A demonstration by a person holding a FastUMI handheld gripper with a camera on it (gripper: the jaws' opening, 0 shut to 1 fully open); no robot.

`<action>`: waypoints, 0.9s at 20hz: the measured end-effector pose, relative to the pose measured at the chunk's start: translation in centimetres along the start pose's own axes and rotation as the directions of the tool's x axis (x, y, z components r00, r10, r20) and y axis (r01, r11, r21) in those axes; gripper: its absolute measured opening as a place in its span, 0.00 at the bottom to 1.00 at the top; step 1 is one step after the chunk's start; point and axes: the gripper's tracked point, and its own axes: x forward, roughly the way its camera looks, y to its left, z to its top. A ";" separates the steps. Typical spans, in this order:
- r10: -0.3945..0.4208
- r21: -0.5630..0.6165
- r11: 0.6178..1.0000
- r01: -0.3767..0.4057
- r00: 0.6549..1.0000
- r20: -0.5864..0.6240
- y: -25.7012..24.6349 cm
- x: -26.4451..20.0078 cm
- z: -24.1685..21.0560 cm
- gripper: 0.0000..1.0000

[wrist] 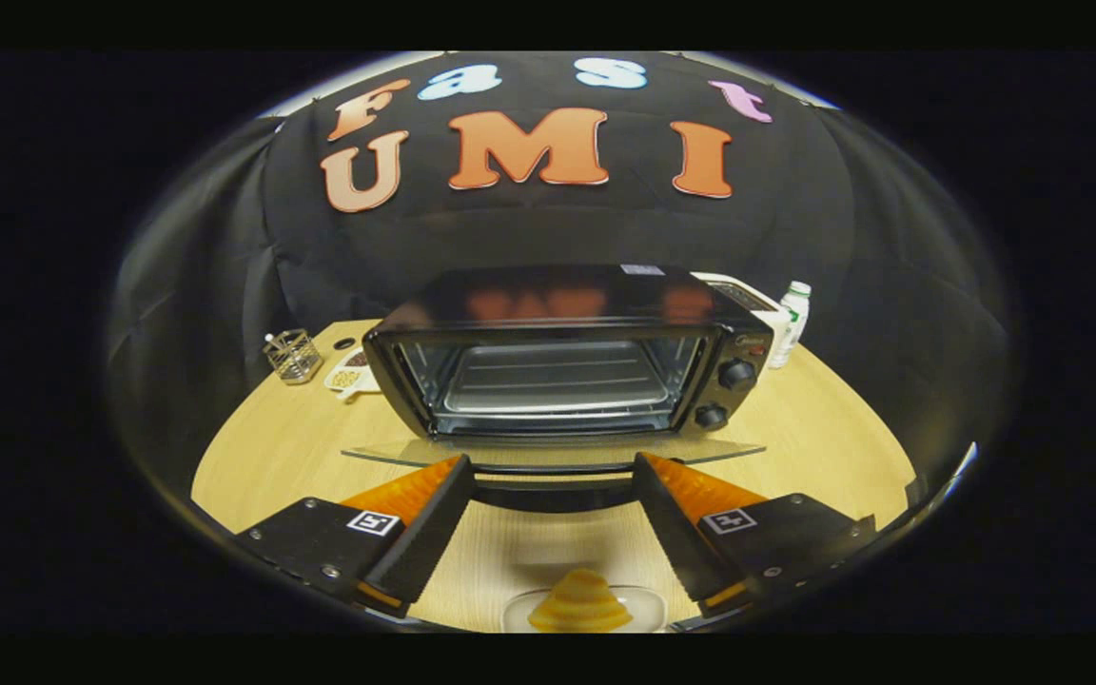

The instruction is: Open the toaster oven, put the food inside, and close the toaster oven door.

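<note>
- Nearest the camera, a ridged, cone-shaped piece of yellow food [580, 601] sits on a clear plate [651, 603] on the bench [272, 457], low between the bases of the two fingers; the plate's near side is cut off from sight.
- Spread wide, the tool [553, 466] holds nothing; neither finger presses on anything.
- Its fingertips reach the front edge of the toaster oven's glass door [548, 453], which lies folded down flat, and the dark door handle [553, 493] runs between the fingers. Whether the tips touch the door or handle cannot be told.
- Just beyond the fingers, the toaster oven [557, 352] stands open, a wire rack [557, 379] showing inside and two knobs [734, 373] on its panel.
- Beside the oven on one side are a small wire holder [292, 355] and a flat pale item [350, 377], too small to make out.
- Partly hidden behind the oven's other side stand a white bottle [792, 322] and a white appliance [743, 297].
</note>
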 end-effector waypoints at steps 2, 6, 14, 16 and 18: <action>-0.004 0.006 1.000 0.004 1.000 -0.022 -0.1 -0.3 -1.6 0.99; -0.003 0.028 1.000 0.005 0.997 -0.083 -0.1 -0.1 -5.0 1.00; 0.004 0.052 0.999 0.005 0.986 -0.165 0.4 1.1 -8.8 0.99; 0.000 0.042 0.999 0.007 0.983 -0.183 0.6 1.4 -9.8 0.99; -0.004 0.038 0.999 0.012 0.981 -0.193 0.7 1.5 -10.3 0.99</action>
